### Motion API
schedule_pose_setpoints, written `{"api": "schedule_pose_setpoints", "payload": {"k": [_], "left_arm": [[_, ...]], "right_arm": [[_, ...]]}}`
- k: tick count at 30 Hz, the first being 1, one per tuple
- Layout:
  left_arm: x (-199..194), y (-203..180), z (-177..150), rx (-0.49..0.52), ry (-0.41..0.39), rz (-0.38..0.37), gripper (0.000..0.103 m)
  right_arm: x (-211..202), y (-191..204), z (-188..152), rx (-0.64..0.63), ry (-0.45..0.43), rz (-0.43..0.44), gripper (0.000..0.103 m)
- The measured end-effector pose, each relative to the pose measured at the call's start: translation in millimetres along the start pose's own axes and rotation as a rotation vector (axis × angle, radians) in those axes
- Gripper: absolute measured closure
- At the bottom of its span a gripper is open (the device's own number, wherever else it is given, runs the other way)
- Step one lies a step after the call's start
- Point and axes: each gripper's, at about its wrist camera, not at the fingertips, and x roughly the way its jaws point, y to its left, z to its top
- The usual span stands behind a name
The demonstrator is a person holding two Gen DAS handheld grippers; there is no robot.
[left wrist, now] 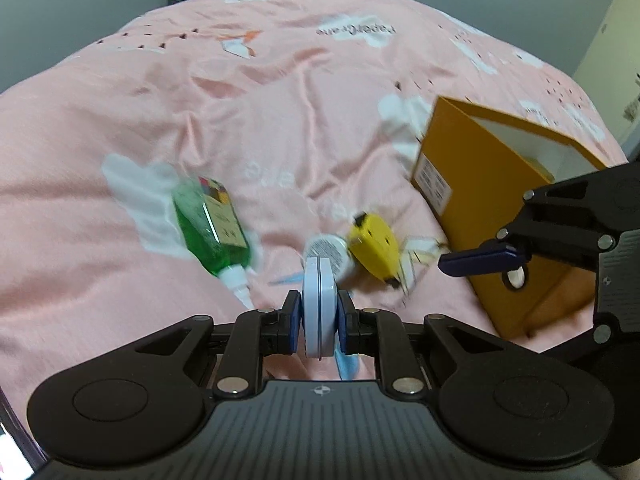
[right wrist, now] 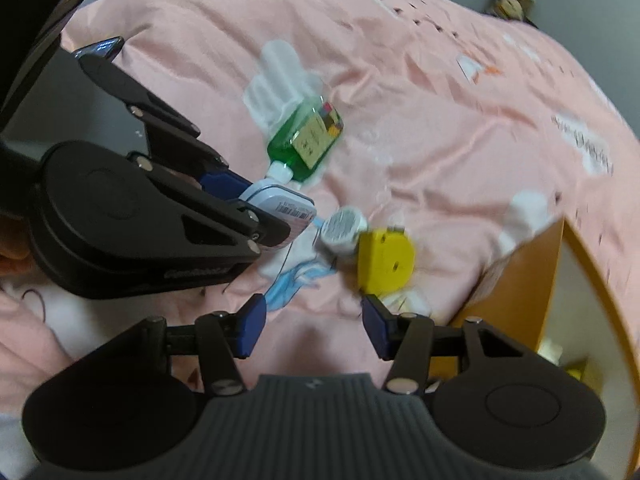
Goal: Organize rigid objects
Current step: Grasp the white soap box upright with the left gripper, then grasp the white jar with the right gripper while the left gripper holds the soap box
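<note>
- The orange box (right wrist: 516, 280) is cut off by the right edge of the right wrist view; its contents are too blurred to be told.
- The label on the green bottle (left wrist: 212, 228) is smeared and cannot be read.
- The small print on the white jar (right wrist: 342, 230) is too fine to be read.

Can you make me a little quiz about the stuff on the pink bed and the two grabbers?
1. True or false: the left gripper is shut on the pale blue tin.
2. Which thing lies nearest the yellow tape measure? A) green bottle B) small round white jar C) orange box
3. Fill in: the right gripper is ____ and holds nothing.

Key: 1 true. 2 B, they look as if they touch. 3 open.
</note>
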Motion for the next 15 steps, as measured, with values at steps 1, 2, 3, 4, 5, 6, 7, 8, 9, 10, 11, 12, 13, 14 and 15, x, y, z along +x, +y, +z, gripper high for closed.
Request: {"api": "schedule_pose_setpoints", "payload": {"k": [1,2,3,4,5,6,7,8,9,10,11,12,13,14,15], "left_arm": [[0,2,2,-0.009,-0.006,0.001,0.083],[-1,4,4,-0.019,-0.011,0.001,0.083],[-1,7,6,-0.029,-0.016,-0.001,0.083],[-1,10,8,-0.043,-0.020,-0.005,0.083],[-1,13,9,-0.061,-0.022,-0.014,0.083],[-1,16,11,-0.076,-0.023,-0.018,0.083],[-1,19,12,-0.085,-0.025,-0.017,0.083],[-1,22,13,-0.093,-0.027,-0.013,0.083],[-1,25,14,-0.103,-0.027,-0.013,0.083],[-2,28,14,-0.115,-0.026,-0.017,0.083],[-2,31,15,-0.127,-0.026,-0.025,0.083],[-1,34,16,-0.137,-0.024,-0.031,0.083],[0,36,17,-0.142,-0.021,-0.032,0.083],[1,37,17,-0.146,-0.020,-0.032,0.083],[2,38,18,-0.148,-0.017,-0.031,0.083]], "right_arm": [[1,0,4,-0.025,0.002,-0.004,0.050],[3,0,9,-0.056,0.004,-0.010,0.050],[6,-1,14,-0.085,0.007,-0.017,0.050],[9,-1,18,-0.112,0.014,-0.023,0.050],[14,-2,21,-0.141,0.023,-0.027,0.050],[17,-3,24,-0.163,0.029,-0.028,0.050],[21,-5,27,-0.180,0.039,-0.029,0.050],[25,-7,30,-0.192,0.053,-0.028,0.050],[29,-9,32,-0.202,0.061,-0.022,0.050],[31,-11,35,-0.212,0.067,-0.007,0.050],[34,-13,37,-0.217,0.073,0.008,0.050],[37,-15,39,-0.219,0.077,0.020,0.050],[39,-18,42,-0.219,0.082,0.032,0.050],[42,-18,44,-0.220,0.086,0.035,0.049],[44,-19,47,-0.227,0.091,0.034,0.046]]}}
